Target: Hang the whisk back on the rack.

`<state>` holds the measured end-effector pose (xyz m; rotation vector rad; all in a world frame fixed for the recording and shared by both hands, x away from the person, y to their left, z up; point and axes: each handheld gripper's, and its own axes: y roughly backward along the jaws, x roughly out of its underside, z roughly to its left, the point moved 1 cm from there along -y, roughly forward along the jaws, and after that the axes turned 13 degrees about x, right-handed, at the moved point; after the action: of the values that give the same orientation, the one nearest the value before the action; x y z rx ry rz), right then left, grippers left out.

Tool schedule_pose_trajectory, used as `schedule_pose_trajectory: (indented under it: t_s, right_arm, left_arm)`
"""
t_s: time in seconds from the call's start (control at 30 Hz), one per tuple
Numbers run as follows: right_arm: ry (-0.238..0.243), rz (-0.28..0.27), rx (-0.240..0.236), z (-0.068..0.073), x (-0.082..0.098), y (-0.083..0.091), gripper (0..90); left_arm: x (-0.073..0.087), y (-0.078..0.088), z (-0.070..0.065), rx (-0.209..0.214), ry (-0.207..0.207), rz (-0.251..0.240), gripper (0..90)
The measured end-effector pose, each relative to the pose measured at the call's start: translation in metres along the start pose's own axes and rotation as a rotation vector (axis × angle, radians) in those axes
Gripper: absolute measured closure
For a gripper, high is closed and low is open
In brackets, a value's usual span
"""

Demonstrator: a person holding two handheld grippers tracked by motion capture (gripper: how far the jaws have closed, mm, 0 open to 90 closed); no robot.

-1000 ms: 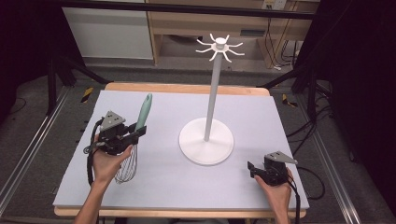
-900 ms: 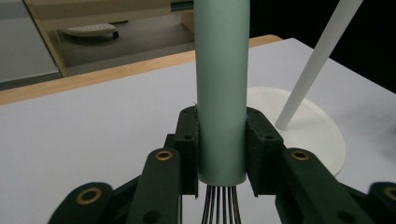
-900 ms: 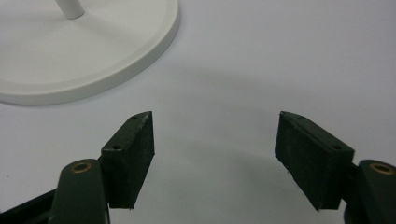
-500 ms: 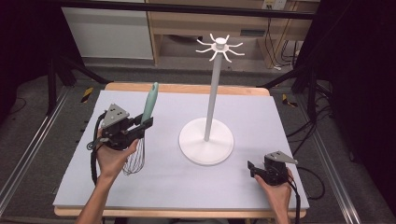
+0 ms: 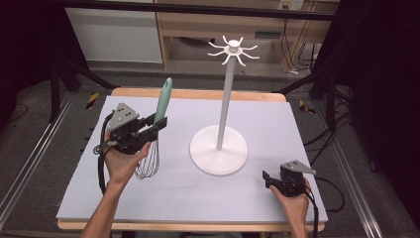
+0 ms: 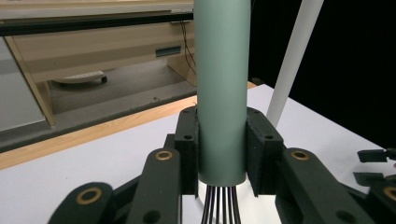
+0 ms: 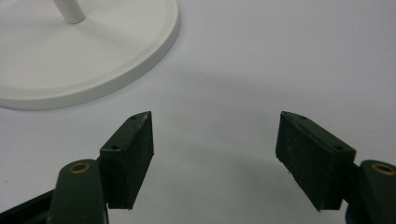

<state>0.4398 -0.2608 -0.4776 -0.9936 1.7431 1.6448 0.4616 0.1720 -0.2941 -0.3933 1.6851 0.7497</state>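
Note:
A whisk [image 5: 162, 102] with a teal handle and wire head stands nearly upright, handle up, at the left of the mat. My left gripper [image 5: 159, 124] is shut on the base of the handle, and in the left gripper view both pads press the teal handle [image 6: 222, 93]. A white stand [image 5: 225, 99] with a round base and hook arms on top rises at the middle. My right gripper [image 5: 267, 177] rests low at the front right, open. Its jaws [image 7: 215, 144] have just been opening a little with nothing between them, and the stand base [image 7: 93, 56] lies ahead.
A pale mat [image 5: 297, 124] covers the wooden table. The stand's pole [image 6: 292, 60] rises to the right of the held whisk. Shelving and cables stand behind the table, and dark frame legs flank it.
My left gripper has risen with the whisk, lifting its wire head off the mat and carrying the handle higher. The right hand has stayed where it was.

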Motion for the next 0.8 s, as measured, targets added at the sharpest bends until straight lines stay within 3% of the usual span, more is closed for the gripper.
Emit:
schedule_pose_trajectory:
  t_s: [0.5, 0.8]
  right_arm:
    - [0.002, -0.005, 0.003, 0.000, 0.000, 0.000, 26.6]
    - [0.001, -0.008, 0.003, 0.000, 0.000, -0.001, 25.3]
  left_arm:
    - [-0.024, -0.002, -0.012, 0.044, -0.026, -0.056, 68.6]
    - [-0.038, -0.006, -0.020, 0.068, -0.056, -0.064, 68.6]
